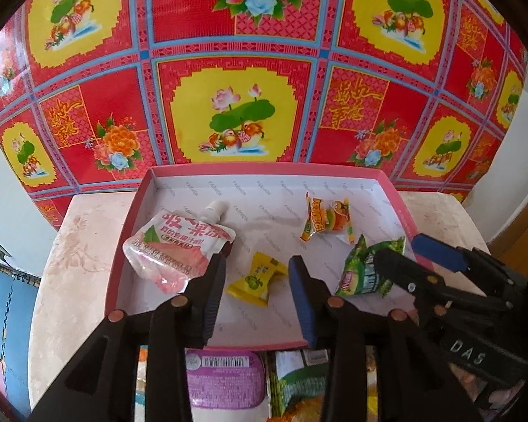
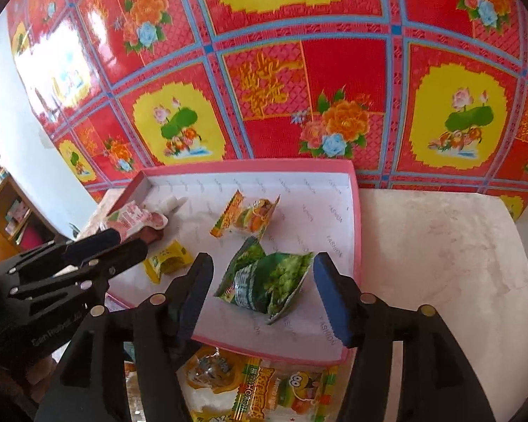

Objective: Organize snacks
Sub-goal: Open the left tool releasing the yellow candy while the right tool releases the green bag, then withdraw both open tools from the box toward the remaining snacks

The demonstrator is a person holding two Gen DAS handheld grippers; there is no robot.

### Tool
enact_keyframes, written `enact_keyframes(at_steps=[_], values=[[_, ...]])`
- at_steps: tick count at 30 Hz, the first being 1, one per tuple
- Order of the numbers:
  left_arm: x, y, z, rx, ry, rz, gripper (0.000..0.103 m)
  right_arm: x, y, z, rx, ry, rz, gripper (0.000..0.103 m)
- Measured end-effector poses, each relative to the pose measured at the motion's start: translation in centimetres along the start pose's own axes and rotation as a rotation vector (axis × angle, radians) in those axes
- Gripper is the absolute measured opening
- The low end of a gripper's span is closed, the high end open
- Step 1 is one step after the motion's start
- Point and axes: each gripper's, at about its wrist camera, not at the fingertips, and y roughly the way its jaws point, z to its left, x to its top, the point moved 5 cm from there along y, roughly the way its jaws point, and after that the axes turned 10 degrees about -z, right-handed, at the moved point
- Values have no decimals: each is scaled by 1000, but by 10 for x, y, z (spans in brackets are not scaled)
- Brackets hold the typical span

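Progress: partway, by my judgement; four snacks lie in the pink box (image 1: 401, 207), and several more wait outside it on the tabletop (image 2: 440, 246).
Box: shallow, open, with a white printed lining, set on the pale tabletop in front of a red flowered board (image 1: 228, 52).
In the box, left: a pink drink pouch (image 1: 172, 249) with a white spout, lying flat near the left wall.
In the box, middle: a small yellow candy (image 1: 257, 277).
In the box, back: an orange snack packet (image 1: 327, 221).
In the box, right: a green snack bag (image 2: 267, 281), crumpled, near the right wall.
Left gripper (image 1: 258, 302): fingers apart, gripping nothing; the yellow candy lies on the box floor between them, untouched.
Right gripper (image 2: 264, 292): fingers spread wide either side of the green bag, clear of it as far as I can tell.
Left to do: a purple-labelled cup (image 1: 225, 379), a green packet (image 1: 299, 383) and a yellow-and-orange packet (image 2: 264, 387) lie just outside the near wall of the box.
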Motion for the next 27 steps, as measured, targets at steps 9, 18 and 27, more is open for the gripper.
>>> enact_keyframes(at_steps=[9,18,27], values=[[-4,-18,3,3,-7,-4,40,1,-21,3,-9,-4,-24,62],[-18,-35,13,15,-11,8,47,-11,-43,4,-17,10,-23,62],[-36,-46,33,34,-36,31,48,-26,-57,2,-17,23,-11,62]])
